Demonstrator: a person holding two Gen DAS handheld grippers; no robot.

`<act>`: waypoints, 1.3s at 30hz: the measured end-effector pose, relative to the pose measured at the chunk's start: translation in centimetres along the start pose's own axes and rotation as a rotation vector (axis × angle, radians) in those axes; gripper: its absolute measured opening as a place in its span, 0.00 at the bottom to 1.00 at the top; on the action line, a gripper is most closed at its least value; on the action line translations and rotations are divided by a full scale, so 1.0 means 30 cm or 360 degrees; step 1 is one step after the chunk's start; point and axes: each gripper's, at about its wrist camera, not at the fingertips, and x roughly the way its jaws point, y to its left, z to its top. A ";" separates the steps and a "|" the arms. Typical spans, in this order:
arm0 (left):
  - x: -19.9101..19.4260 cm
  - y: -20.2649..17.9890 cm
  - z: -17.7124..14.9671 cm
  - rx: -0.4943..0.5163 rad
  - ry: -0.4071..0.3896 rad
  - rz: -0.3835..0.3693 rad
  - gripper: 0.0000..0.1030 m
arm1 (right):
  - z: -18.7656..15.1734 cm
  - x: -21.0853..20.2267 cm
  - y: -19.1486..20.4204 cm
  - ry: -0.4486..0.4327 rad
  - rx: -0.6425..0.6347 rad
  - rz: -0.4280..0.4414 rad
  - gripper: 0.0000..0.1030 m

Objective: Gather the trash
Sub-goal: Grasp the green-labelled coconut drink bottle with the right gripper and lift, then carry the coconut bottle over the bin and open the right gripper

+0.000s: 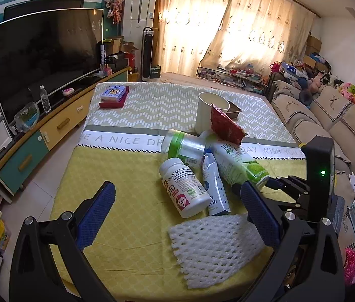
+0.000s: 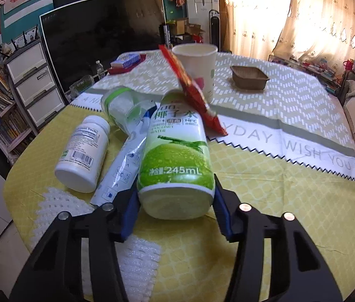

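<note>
A pile of trash lies on the yellow tablecloth. My right gripper is shut on the base of a green coconut water bottle, also in the left wrist view. A red snack wrapper leans on the bottle's top. Beside it lie a white pill bottle, a blue-white pouch, a clear green-lidded jar and white foam netting. My left gripper is open above the pill bottle and netting.
A white paper cup and a brown tray stand farther back. Small boxes sit at the far left corner. A TV cabinet runs along the left, a sofa along the right.
</note>
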 end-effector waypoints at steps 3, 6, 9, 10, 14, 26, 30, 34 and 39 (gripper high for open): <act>0.004 0.000 -0.001 0.0003 0.0003 0.0003 0.95 | 0.003 -0.077 -0.017 -0.0093 0.0000 0.0010 0.48; 0.006 0.001 -0.003 -0.0001 0.0000 0.0005 0.95 | 0.011 -0.163 -0.042 -0.0174 0.0001 0.0007 0.48; 0.010 -0.002 -0.004 -0.0002 0.0000 -0.0001 0.95 | 0.027 -0.265 -0.084 -0.0276 0.0019 -0.0007 0.48; 0.012 -0.004 -0.005 0.0000 0.0001 -0.0001 0.95 | 0.031 -0.292 -0.095 -0.0304 0.0025 -0.0012 0.48; 0.012 -0.015 -0.011 0.0006 0.0004 -0.0009 0.95 | 0.050 -0.359 -0.141 -0.0375 0.0065 -0.0007 0.48; 0.010 -0.031 -0.013 0.0013 0.0006 -0.0003 0.95 | 0.040 -0.354 -0.180 -0.0358 0.0132 0.0065 0.48; 0.016 -0.028 -0.010 0.0014 0.0011 -0.0001 0.95 | 0.044 -0.356 -0.195 -0.0380 0.0154 0.0062 0.48; 0.025 -0.028 -0.007 0.0021 0.0021 -0.0002 0.95 | 0.044 -0.360 -0.207 -0.0384 0.0158 0.0058 0.48; 0.043 -0.035 -0.005 0.0037 0.0037 -0.0007 0.95 | 0.043 -0.380 -0.242 -0.0395 0.0182 0.0044 0.48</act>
